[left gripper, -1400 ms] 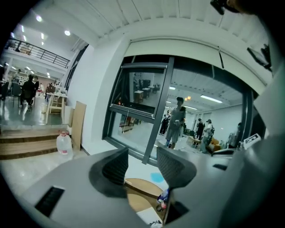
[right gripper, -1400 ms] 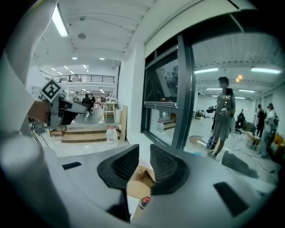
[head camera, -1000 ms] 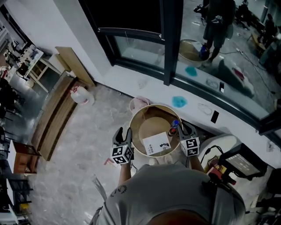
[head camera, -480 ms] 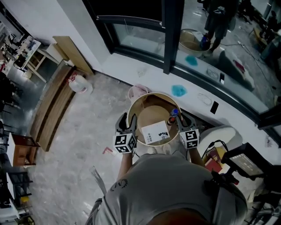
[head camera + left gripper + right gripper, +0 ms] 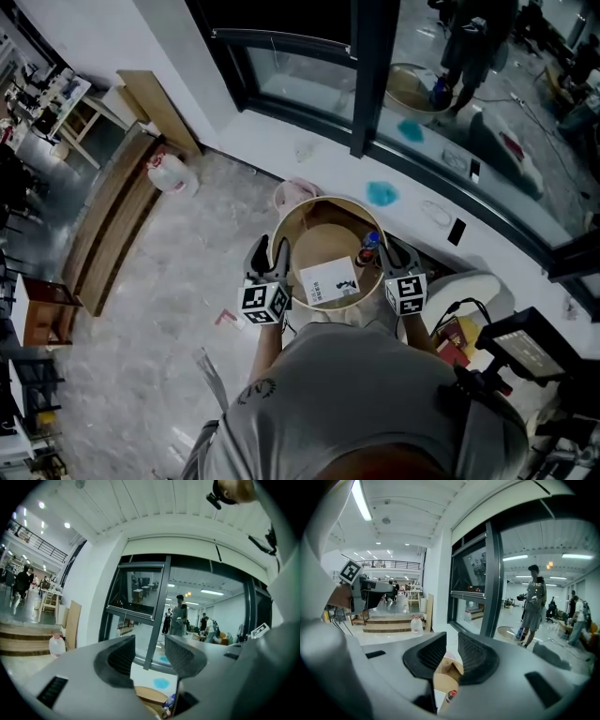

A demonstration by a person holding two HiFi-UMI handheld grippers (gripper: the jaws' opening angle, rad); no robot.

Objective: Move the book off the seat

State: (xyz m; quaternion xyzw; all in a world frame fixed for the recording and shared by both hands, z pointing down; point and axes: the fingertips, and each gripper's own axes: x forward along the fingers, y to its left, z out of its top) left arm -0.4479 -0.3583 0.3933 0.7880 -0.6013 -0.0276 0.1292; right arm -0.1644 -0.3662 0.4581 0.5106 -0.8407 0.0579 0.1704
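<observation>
Left hand-held gripper (image 5: pixel 267 258), jaws spread and empty, and right hand-held gripper (image 5: pixel 392 255), barely parted on nothing, flank the book (image 5: pixel 329 282) on the round seat (image 5: pixel 323 239): at 3 o'clock from the left, 9 from the right, about equally near, long axis 9 to 3

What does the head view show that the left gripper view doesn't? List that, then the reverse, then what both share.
Only the head view: the white book lying on the round seat, and the whole inside of that seat.
Only the left gripper view: the ceiling, and a straight look between the jaws of the left gripper, which stand apart with nothing between them.
Both: the seat's rim, the bottle on the seat, the white jug on the floor, and the blue patch.
</observation>
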